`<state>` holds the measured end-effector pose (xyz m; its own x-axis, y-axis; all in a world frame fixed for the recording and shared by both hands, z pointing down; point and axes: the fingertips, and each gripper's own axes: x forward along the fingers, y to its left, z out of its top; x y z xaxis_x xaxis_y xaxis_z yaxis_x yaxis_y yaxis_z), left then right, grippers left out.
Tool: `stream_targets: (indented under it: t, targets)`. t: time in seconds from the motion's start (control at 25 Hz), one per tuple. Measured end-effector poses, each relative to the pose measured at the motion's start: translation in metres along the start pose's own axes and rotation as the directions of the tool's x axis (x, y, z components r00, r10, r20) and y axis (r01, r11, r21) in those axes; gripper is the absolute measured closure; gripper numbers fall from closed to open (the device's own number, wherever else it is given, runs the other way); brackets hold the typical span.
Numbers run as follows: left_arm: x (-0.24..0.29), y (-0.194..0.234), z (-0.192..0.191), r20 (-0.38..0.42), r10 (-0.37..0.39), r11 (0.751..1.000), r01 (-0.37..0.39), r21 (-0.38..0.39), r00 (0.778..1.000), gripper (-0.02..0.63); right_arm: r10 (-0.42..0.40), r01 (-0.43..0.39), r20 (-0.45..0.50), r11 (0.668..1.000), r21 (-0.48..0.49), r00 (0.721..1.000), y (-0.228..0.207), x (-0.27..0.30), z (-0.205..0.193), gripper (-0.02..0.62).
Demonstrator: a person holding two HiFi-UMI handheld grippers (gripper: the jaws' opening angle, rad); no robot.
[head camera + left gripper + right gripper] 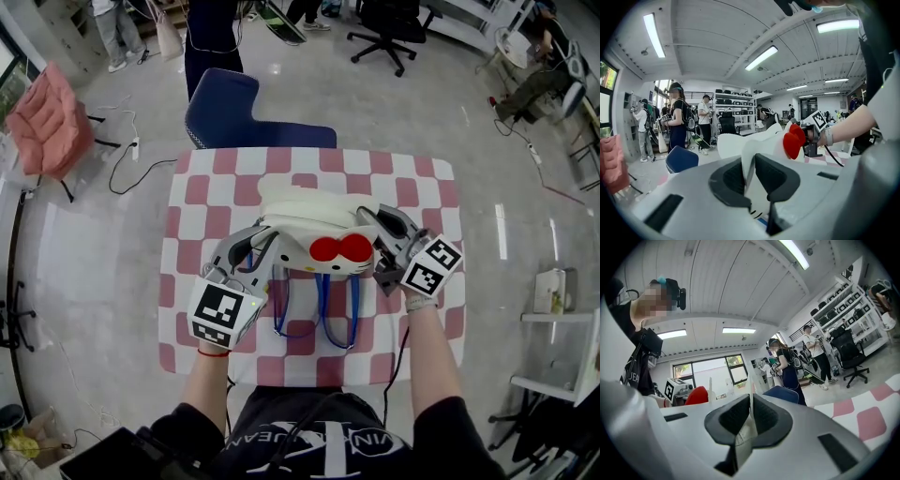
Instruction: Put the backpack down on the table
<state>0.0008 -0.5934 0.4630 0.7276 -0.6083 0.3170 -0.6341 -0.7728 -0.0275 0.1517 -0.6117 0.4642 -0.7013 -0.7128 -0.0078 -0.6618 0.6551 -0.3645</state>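
Note:
A white backpack point(305, 220) with a red bow point(340, 249) is over the middle of the pink-and-white checked table point(234, 173). Whether its base rests on the cloth I cannot tell. Its blue straps point(319, 314) trail toward the near edge. My left gripper point(267, 236) is shut on the backpack's left side. In the left gripper view the pads of the left gripper point(749, 176) pinch a white fold point(740, 145). My right gripper point(370, 225) is shut on the right side. In the right gripper view the right gripper point(750, 416) clamps a white strip point(746, 432).
A blue chair point(230, 112) stands against the table's far edge. A pink chair point(47, 122) is at the far left, and a black office chair point(389, 28) at the back. A white shelf unit point(562, 319) is at the right. Several people stand behind.

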Motion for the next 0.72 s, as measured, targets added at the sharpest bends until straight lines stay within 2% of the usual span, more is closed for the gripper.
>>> stream_targets:
  t: [0.28, 0.72]
  targets:
    - [-0.005, -0.011, -0.005, -0.016, -0.010, 1.000, 0.010, 0.008, 1.000, 0.557, -0.006, 0.006, -0.007, 1.000, -0.001, 1.000, 0.005, -0.008, -0.006, 0.578]
    - [-0.010, -0.020, -0.012, -0.043, -0.047, 0.999, 0.048, 0.025, 0.998, 0.557, -0.014, 0.008, -0.082, 0.997, -0.077, 0.997, 0.012, -0.015, -0.012, 0.577]
